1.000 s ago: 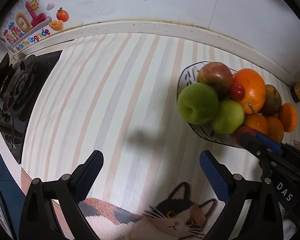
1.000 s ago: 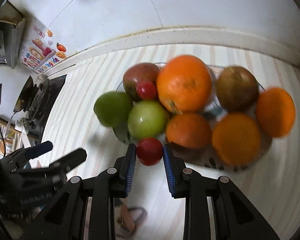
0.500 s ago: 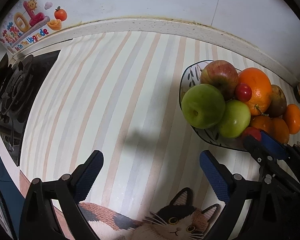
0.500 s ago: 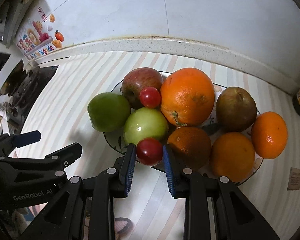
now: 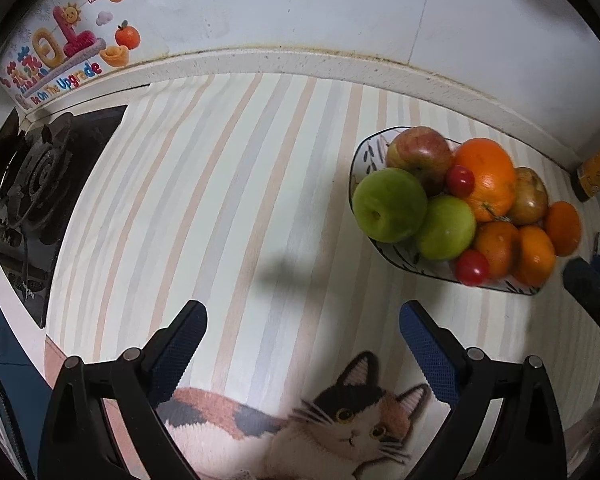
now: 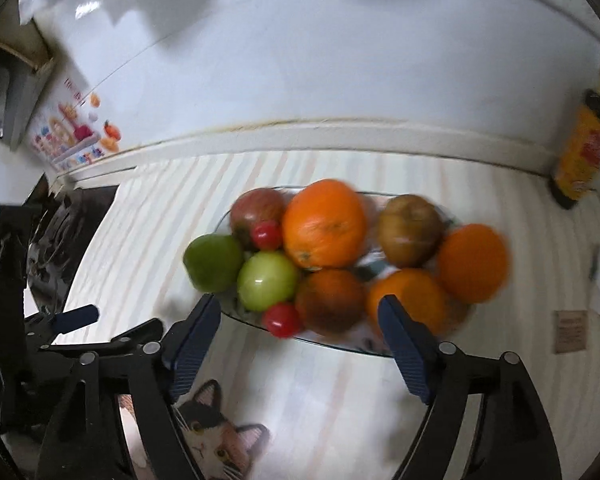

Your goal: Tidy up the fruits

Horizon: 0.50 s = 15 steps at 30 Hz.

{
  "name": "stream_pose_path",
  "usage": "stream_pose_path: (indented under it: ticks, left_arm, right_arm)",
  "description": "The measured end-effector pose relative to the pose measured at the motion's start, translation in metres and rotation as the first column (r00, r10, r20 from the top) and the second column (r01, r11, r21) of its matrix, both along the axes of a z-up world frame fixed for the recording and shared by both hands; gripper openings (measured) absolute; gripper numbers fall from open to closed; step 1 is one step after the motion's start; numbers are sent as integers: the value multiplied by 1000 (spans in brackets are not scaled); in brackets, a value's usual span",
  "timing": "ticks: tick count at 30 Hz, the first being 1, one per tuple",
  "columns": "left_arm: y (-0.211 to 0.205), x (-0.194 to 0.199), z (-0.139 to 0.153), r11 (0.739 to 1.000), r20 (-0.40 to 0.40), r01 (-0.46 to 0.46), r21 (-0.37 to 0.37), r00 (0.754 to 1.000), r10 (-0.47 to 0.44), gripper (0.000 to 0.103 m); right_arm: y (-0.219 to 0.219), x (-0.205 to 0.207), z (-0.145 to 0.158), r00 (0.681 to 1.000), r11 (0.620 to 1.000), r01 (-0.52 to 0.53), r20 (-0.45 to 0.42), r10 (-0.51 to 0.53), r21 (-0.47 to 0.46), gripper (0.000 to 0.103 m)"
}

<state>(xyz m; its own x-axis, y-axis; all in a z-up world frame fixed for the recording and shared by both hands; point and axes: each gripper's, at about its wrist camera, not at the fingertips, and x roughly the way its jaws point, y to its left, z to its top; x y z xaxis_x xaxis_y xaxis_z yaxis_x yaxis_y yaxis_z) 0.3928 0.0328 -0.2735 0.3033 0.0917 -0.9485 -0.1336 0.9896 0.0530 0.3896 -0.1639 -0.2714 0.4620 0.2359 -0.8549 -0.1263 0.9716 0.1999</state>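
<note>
While my left gripper [image 5: 302,340] hangs spread and empty over the striped counter [image 5: 220,200], my right gripper [image 6: 300,344] has just let its jaws part, the cherry tomato [image 6: 282,319] resting on the fruit plate's [image 6: 340,342] near edge.

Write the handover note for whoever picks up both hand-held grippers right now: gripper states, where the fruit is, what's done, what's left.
Right hand-held gripper: jaws have just been opening, now wide and empty, close in front of the bowl's near rim.
Left hand-held gripper: open, empty, over the bare striped counter left of the bowl.
Fruit: all in the patterned bowl: apples, oranges, and two small red fruits. One small red fruit lies at the near rim, just released; the other sits higher in the pile.
Done: that red fruit is in the bowl.
Left: no loose fruit shows on the counter; check outside these views.
</note>
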Motion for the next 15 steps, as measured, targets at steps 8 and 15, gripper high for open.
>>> stream_pose_path:
  ticks: [8, 15]
  left_arm:
    - [-10, -35, 51, 999, 88, 47, -9, 995, -46, 99]
    - [-16, -81, 111, 993, 206, 112, -35, 973, -103, 99]
  right_arm:
    - [-37, -32, 29, 994, 991, 102, -25, -105, -90, 97]
    - [-39, -91, 86, 986, 982, 163, 60, -157, -94, 97]
